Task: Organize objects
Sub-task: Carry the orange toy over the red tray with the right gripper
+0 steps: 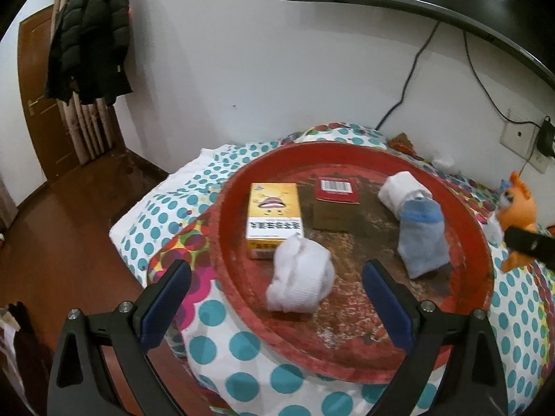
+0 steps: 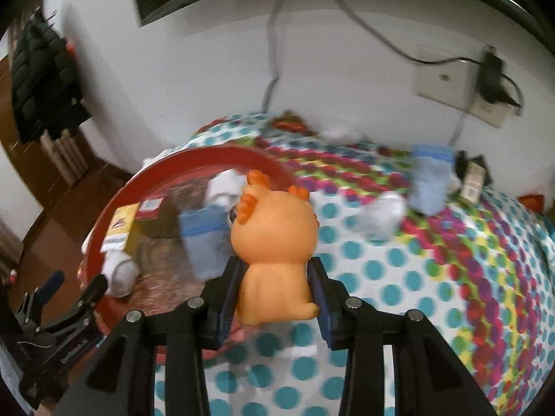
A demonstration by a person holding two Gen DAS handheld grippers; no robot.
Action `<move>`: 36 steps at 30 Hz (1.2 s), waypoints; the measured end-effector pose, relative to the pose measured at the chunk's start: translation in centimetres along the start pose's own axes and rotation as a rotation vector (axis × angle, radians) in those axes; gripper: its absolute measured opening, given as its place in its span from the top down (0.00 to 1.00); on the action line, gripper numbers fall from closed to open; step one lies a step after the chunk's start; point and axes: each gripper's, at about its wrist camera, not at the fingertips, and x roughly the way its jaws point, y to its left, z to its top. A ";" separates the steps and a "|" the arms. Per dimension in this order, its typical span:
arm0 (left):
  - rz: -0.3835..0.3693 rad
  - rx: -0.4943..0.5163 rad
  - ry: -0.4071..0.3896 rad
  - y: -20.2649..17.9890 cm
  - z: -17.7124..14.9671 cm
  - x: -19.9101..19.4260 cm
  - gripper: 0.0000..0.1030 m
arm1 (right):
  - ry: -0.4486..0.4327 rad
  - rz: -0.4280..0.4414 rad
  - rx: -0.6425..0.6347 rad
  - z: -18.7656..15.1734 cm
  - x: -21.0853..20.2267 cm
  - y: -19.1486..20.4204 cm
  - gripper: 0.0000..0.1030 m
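Toy: orange toy [image 2: 274,242], above the bed [image 2: 399,277], beside the red tray [image 2: 114,204].
Grip: right hand-held gripper [image 2: 274,298] clamped across its body.
Handling: probably light, smooth, slightly slippery; hold low on the torso.
Left hand-held gripper [image 1: 277,301]: apart, empty.

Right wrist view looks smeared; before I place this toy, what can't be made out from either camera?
- Orange plastic toy animal: face turned away in the right wrist view; cut off by the edge in the left wrist view.
- Round red tray: contents motion-blurred in the right wrist view.
- Yellow and white box: print too small in the left wrist view.
- Right hand-held gripper: pads hide the toy's sides.
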 end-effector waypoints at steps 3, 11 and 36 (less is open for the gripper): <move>0.006 -0.011 -0.007 0.6 0.2 -0.1 0.04 | 0.017 0.018 -0.033 -0.3 0.8 1.9 0.62; 0.027 -0.039 -0.005 1.8 0.3 0.2 0.03 | 0.083 0.056 -0.114 -1.3 3.4 5.6 0.61; 0.004 -0.051 0.008 1.7 0.2 0.6 0.03 | 0.086 0.052 -0.123 -1.2 4.8 7.1 0.52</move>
